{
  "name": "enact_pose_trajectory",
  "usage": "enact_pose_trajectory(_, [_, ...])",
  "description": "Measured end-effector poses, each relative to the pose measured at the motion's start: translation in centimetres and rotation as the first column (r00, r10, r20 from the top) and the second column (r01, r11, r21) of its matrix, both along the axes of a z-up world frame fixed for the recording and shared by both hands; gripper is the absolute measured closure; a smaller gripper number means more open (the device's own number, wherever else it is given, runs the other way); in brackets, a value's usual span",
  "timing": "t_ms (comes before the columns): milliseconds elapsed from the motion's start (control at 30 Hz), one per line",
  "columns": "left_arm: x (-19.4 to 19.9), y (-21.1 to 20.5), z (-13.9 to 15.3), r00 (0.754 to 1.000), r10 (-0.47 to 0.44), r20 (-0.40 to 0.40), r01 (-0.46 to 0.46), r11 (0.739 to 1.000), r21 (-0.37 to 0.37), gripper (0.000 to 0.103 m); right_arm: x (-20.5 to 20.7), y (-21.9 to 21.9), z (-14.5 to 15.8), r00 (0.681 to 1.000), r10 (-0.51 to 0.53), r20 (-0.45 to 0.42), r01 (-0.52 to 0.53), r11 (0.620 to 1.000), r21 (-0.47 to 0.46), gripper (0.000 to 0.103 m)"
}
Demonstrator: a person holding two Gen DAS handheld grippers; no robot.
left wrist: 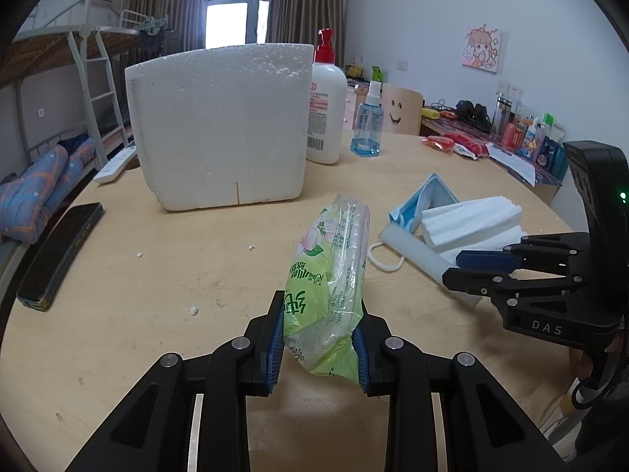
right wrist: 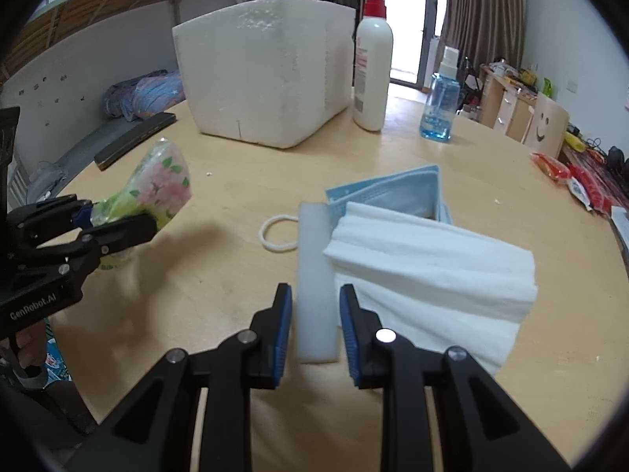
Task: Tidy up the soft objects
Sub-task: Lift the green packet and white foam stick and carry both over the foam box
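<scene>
A green tissue pack (left wrist: 334, 259) sticks up and forward from my left gripper (left wrist: 320, 314), whose blue pads are shut on its lower end; the right wrist view shows the same pack (right wrist: 161, 181) and gripper (right wrist: 118, 214) at the left, above the table. My right gripper (right wrist: 315, 295) is shut on the near end of a white foam strip (right wrist: 316, 259), which lies against a stack of folded white tissues (right wrist: 432, 267) and a blue face mask (right wrist: 393, 192). The left wrist view shows that gripper (left wrist: 452, 267) on the strip (left wrist: 409, 249) at the right.
A big white styrofoam box (left wrist: 220, 126) stands at the back of the round wooden table (left wrist: 157, 275). Beside it stand a lotion bottle (left wrist: 326, 106) and a blue spray bottle (left wrist: 367, 122). A dark flat case (left wrist: 59, 251) and a remote (left wrist: 116, 165) lie at the left edge.
</scene>
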State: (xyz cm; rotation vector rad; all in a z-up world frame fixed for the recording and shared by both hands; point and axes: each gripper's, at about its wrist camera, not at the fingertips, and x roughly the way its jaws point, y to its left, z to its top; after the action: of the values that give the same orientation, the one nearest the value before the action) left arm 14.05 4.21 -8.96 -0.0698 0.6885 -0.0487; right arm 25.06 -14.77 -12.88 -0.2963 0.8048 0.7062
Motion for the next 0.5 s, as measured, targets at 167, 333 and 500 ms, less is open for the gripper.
enact_pose_trajectory(167, [0.05, -0.01, -0.03, 1.000, -0.005, 0.000, 0.005, 1.000, -0.003, 0.072, 0.08, 0.22, -0.51, 1.000, 0.009, -0.018, -0.009, 1.000, 0.002, 0.074])
enact_pose_trajectory(333, [0.06, -0.04, -0.09, 1.000, -0.006, -0.006, 0.006, 1.000, -0.003, 0.072, -0.22, 0.46, -0.52, 1.000, 0.023, -0.015, -0.023, 1.000, 0.006, 0.080])
enact_pose_trajectory(500, [-0.02, 0.01, 0.07, 1.000, -0.001, 0.002, 0.001, 1.000, -0.002, 0.072, -0.27, -0.26, 0.24, 0.999, 0.027, -0.024, -0.026, 0.998, 0.060, 0.081])
